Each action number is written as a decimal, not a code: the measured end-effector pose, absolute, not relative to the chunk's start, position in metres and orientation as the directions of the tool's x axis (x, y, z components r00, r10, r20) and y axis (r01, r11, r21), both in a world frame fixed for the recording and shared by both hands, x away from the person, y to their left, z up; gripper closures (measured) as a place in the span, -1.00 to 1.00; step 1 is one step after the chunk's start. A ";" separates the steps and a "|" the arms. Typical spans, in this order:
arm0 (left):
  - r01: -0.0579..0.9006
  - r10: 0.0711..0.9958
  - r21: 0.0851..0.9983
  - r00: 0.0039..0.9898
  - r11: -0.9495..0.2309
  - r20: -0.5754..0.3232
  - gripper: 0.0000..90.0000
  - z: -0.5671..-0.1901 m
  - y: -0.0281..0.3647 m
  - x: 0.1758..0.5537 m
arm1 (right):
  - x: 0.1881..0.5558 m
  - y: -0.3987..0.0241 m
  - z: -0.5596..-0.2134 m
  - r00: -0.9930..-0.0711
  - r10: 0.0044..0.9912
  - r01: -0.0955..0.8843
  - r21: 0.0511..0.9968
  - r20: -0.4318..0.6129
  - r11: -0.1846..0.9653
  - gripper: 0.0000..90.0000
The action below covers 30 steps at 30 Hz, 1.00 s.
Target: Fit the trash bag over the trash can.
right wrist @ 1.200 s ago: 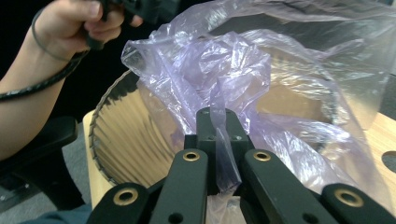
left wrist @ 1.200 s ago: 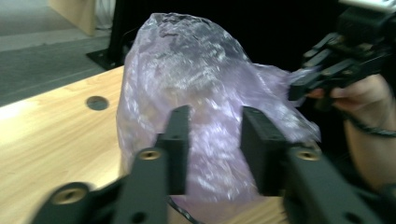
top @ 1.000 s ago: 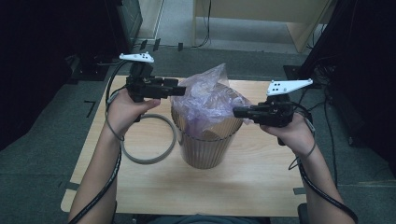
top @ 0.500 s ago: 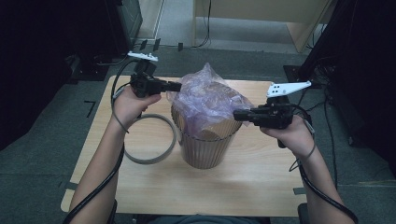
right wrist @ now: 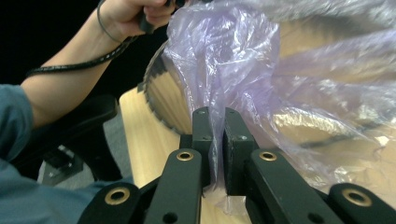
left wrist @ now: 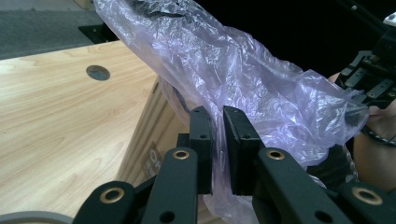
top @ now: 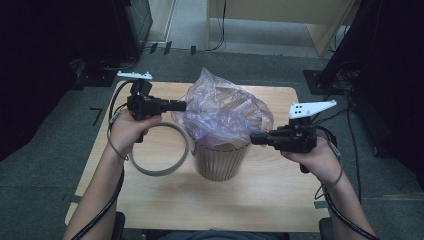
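- Your left gripper in the high view reaches the left side of the purple plastic bag and pinches it. Your right gripper clamps the bag's right side. The bag sits in the ribbed bin, mid-table, with a grey ring lying flat just left of the bin.
- Left gripper view: your left gripper has just been closing, and its pads now squeeze a fold of the bag between them, above the bin's wall.
- Right gripper view: your right gripper is clamped on a fold of the bag, with the bin's rim beyond.
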<state>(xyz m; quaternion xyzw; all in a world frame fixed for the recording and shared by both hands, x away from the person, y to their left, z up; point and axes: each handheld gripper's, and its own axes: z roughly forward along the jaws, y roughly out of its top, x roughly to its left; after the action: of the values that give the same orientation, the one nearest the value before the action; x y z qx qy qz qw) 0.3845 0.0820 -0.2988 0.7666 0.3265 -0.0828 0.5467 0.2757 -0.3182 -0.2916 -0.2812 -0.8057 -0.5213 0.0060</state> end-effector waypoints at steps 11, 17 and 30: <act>0.579 0.372 0.787 0.793 -0.215 -0.482 0.96 -0.304 0.090 0.362 | 0.265 -0.317 -0.305 -0.851 0.430 0.473 0.796 0.301 0.379 0.93; 0.592 0.345 0.778 0.790 -0.211 -0.507 0.98 -0.317 0.094 0.357 | 0.265 -0.309 -0.318 -0.854 0.416 0.484 0.770 0.312 0.415 0.93; 0.609 0.360 0.759 0.778 -0.232 -0.515 0.98 -0.345 0.090 0.361 | 0.275 -0.291 -0.347 -0.861 0.398 0.490 0.726 0.316 0.484 0.95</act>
<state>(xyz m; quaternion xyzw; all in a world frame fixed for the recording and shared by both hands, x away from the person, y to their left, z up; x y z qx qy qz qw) 0.3610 0.0897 -0.3451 0.7762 0.3119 -0.1164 0.5354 0.2751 -0.2912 -0.3472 -0.2582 -0.8597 -0.4376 0.0521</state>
